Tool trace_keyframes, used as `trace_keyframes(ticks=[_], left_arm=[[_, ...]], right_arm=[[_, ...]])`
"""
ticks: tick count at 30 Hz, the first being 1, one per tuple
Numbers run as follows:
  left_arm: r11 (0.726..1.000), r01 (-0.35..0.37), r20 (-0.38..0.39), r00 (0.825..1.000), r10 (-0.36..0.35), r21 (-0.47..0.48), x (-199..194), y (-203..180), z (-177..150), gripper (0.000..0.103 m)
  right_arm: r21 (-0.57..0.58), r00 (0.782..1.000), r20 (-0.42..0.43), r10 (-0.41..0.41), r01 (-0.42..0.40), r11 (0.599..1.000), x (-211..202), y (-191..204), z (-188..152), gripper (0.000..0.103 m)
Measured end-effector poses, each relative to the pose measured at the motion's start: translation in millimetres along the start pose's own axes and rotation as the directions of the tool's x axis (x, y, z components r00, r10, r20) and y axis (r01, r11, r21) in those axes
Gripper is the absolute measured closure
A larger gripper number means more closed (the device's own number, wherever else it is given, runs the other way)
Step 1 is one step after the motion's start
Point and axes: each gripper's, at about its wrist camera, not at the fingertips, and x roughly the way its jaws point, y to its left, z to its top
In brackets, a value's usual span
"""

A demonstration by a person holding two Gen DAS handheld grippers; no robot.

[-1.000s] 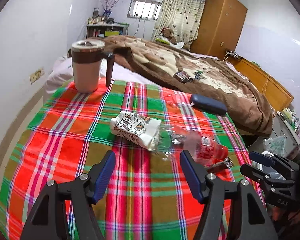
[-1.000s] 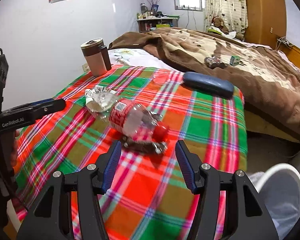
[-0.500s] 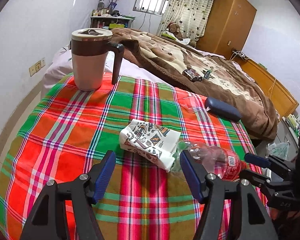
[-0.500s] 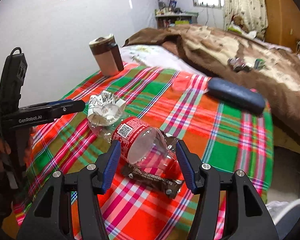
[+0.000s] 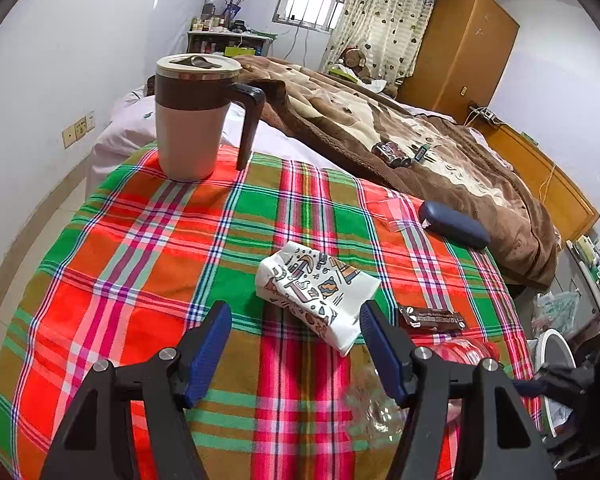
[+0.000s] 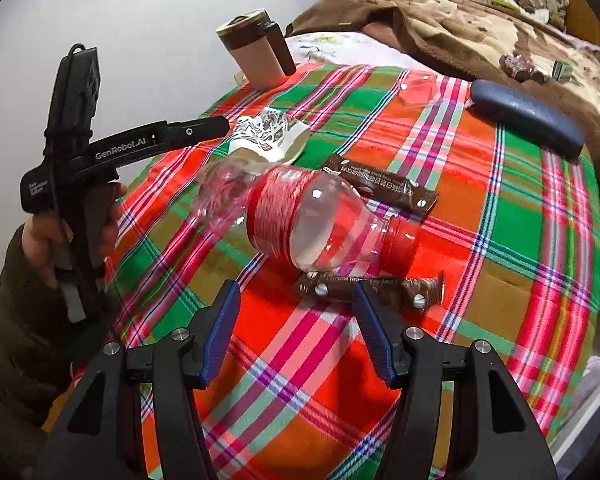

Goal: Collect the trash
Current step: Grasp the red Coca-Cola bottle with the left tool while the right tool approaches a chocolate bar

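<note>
Even, bright daylight from the small barred window (image 5: 310, 4). Fisheye bending and dark vignette at corners. Clear plastic bottle (image 6: 300, 220) slightly motion-blurred.

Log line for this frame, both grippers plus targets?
left gripper: open, at paper wrapper | right gripper: opening, empty, near bottle | nothing held

1. Right tongs (image 6: 296, 300): jaws opening, nothing between the pads; tips just short of the bottle.
2. Clear plastic bottle (image 6: 300, 216), red label and cap, lies on its side on the plaid tabletop (image 6: 500, 184).
3. Two brown wrappers: one (image 6: 376, 292) under the bottle's neck, one (image 6: 384, 188) behind it.
4. Left tongs (image 6: 204, 128), in a hand (image 6: 40, 232), reach over a printed paper packet (image 6: 272, 136).
5. Lidded mug (image 6: 256, 54) and dark blue case (image 6: 528, 118) stand further back.
</note>
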Motion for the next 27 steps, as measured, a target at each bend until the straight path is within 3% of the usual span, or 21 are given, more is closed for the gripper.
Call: trace_keyframes(ticks=[2,4,8,10,12,16,20,22,24,27], left_arm=[[1.000,-0.005,0.007,1.000,0.005,-0.007,-5,3,-1,0.037],[1.000,-0.008,0.016,1.000,0.008,-0.012,-10,6,-2,0.037],[1.000,-0.017,0.024,1.000,0.017,-0.019,-15,11,-3,0.037],[0.999,-0.018,0.020,1.000,0.019,-0.030,-15,14,-4,0.037],[0.999,-0.025,0.015,1.000,0.025,-0.034,-16,16,-7,0.037],[0.999,-0.023,0.009,1.000,0.024,-0.028,-20,17,-11,0.037],[1.000,-0.020,0.014,1.000,0.020,-0.024,-24,19,-13,0.037],[1.000,-0.017,0.016,1.000,0.017,-0.020,-25,18,-14,0.037],[1.000,-0.004,0.020,1.000,0.004,-0.013,-28,16,-14,0.037],[0.999,0.027,0.017,0.999,-0.027,0.023,-33,6,-17,0.037]], right_arm=[[-0.057,0.995,0.060,-0.083,0.086,0.995,-9,5,4,0.043],[-0.077,0.987,0.113,-0.116,0.125,0.989,-17,6,8,0.043],[0.041,0.989,0.148,-0.028,0.022,0.999,-19,-2,20,0.043],[0.067,0.988,0.154,-0.033,0.023,0.998,-11,1,32,0.043],[0.054,0.987,0.156,-0.023,0.015,0.998,5,11,49,0.043],[0.031,0.996,0.078,0.047,-0.049,0.998,33,27,57,0.043],[-0.067,0.992,0.018,0.125,-0.123,0.990,32,46,41,0.043],[-0.104,0.996,0.006,0.094,-0.093,0.990,25,49,31,0.043],[-0.115,0.998,0.052,0.045,-0.038,0.993,12,45,20,0.043],[-0.022,0.985,0.158,0.065,-0.062,0.998,-19,22,11,0.043]])
